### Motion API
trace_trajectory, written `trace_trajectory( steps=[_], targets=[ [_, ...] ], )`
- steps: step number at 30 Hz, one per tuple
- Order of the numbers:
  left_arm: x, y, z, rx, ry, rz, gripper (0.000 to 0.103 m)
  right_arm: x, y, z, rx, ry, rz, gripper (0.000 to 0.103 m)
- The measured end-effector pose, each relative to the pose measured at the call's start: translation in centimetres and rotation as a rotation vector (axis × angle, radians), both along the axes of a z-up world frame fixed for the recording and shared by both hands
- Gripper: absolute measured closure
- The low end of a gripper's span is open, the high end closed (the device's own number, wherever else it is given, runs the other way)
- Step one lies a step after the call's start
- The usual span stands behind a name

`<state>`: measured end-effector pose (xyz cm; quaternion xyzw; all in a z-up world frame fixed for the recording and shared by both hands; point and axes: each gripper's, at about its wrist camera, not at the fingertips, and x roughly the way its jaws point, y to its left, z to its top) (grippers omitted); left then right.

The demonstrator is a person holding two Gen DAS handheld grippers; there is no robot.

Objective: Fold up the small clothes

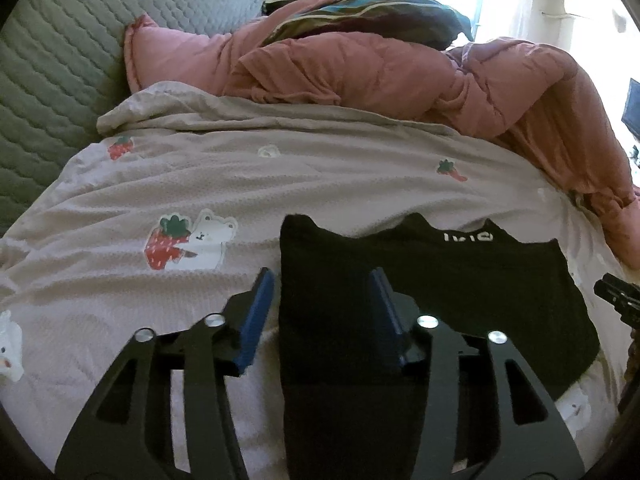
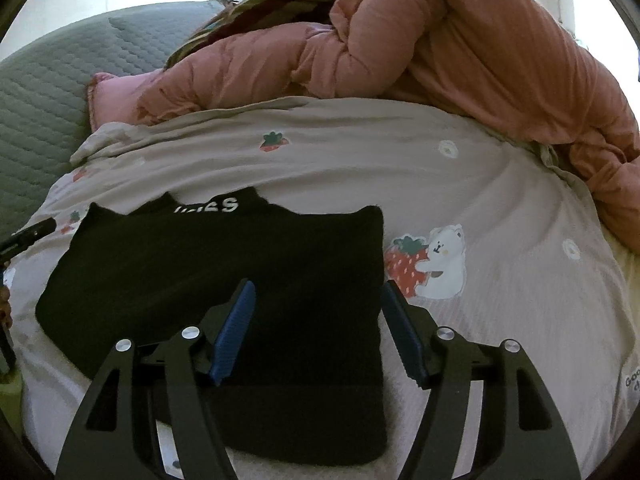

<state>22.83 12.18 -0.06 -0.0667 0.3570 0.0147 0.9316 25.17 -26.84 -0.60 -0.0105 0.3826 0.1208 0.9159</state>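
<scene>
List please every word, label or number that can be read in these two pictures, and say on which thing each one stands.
"...IES" or similar: white letters on the far edge of the black garment, seen upside down; the first letters are folded under, so the word is not complete. In the left wrist view the same print is too blurred to read.
"Goo...": small dark print on the printed bedsheet, at the right edge; cut off by the frame.
No numbers are visible.

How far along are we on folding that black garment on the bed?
Done: the black garment with white lettering lies spread flat on the strawberry-and-bear print sheet.
In hand: nothing gripped; the left gripper and right gripper are open at its near side corners.
Left: every fold, apparently.
</scene>
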Motion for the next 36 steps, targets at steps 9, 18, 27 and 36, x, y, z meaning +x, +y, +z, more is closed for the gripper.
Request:
trace_trajectory(
  steps=[9, 18, 27, 36],
  targets=[
    [-2.6, -1.0, -0.1, 0.012, -0.005, -0.015, 0.058, -1.9, 2.1, 0.0, -0.069, -0.021, 0.041, 0.032],
    [-4.0, -2.4, -1.2, 0.011, 0.032, -0.028, 0.058, -3.6, 5.7, 0.2, -0.124, -0.041, 0.122, 0.032],
    [-4.1, -5.2, -2.1, 0.058, 0.070, -0.069, 0.058, -4.2, 8.6, -0.2, -0.134, -0.029, 0.194, 0.032],
    [-3.6, -6.4, -4.5, 0.107, 0.141, -0.092, 0.053, -3.3, 8.7, -1.7, -0.170, 0.023, 0.200, 0.031]
  ],
)
